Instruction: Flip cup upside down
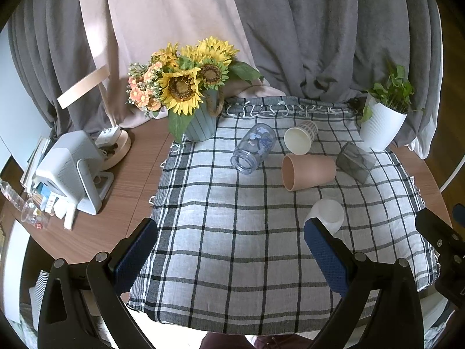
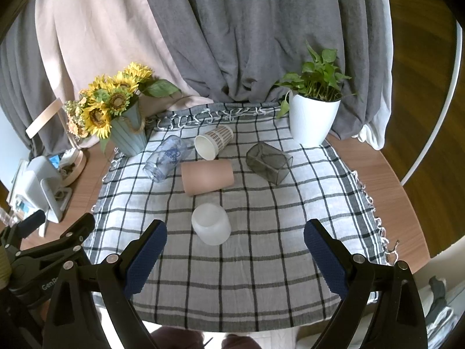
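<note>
A frosted white cup [image 2: 211,223] stands upside down on the checked cloth [image 2: 261,261], also in the left wrist view [image 1: 327,214]. Behind it lie on their sides a pink cup [image 2: 207,176] [image 1: 308,172], a patterned paper cup [image 2: 213,142] [image 1: 300,137], a clear glass with blue print [image 2: 165,158] [image 1: 253,147] and a smoky square glass [image 2: 269,161] [image 1: 356,161]. My right gripper [image 2: 235,257] is open and empty, just in front of the white cup. My left gripper [image 1: 231,257] is open and empty, left of the white cup.
A sunflower pot [image 1: 200,122] stands at the cloth's back left, a white plant pot [image 2: 312,119] at the back right. A lamp base [image 1: 116,148] and a white device [image 1: 72,171] sit on the wooden table at left. Curtains hang behind.
</note>
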Tool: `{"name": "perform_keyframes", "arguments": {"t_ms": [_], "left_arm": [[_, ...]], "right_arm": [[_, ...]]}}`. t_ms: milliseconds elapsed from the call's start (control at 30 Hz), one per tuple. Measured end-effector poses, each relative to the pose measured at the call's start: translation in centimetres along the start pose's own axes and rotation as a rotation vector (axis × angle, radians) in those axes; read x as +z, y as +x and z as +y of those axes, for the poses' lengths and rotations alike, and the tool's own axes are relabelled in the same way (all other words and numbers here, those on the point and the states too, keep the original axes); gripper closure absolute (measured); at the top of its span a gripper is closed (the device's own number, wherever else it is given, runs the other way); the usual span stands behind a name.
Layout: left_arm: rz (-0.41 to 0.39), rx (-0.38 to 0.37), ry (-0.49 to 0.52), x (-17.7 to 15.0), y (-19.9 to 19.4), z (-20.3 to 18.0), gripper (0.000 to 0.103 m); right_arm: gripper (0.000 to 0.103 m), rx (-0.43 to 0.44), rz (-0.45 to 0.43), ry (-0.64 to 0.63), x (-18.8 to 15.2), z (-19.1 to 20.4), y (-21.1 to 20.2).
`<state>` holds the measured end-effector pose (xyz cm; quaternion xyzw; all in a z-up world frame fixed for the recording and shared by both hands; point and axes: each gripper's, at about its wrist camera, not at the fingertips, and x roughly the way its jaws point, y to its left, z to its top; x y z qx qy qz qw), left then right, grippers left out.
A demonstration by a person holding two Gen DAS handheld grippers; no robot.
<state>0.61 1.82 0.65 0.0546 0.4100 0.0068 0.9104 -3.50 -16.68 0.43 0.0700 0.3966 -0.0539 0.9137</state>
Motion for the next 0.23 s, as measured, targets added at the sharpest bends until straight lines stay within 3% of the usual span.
{"name": "perform_keyframes", "arguments": {"t_ms": [233], "left_arm": [[0.001, 0.001, 0.000, -0.02, -0.01, -0.03, 0.000]], "right_arm": [[0.008, 0.002, 0.003, -0.002, 0.32, -0.14, 0.12]]}}
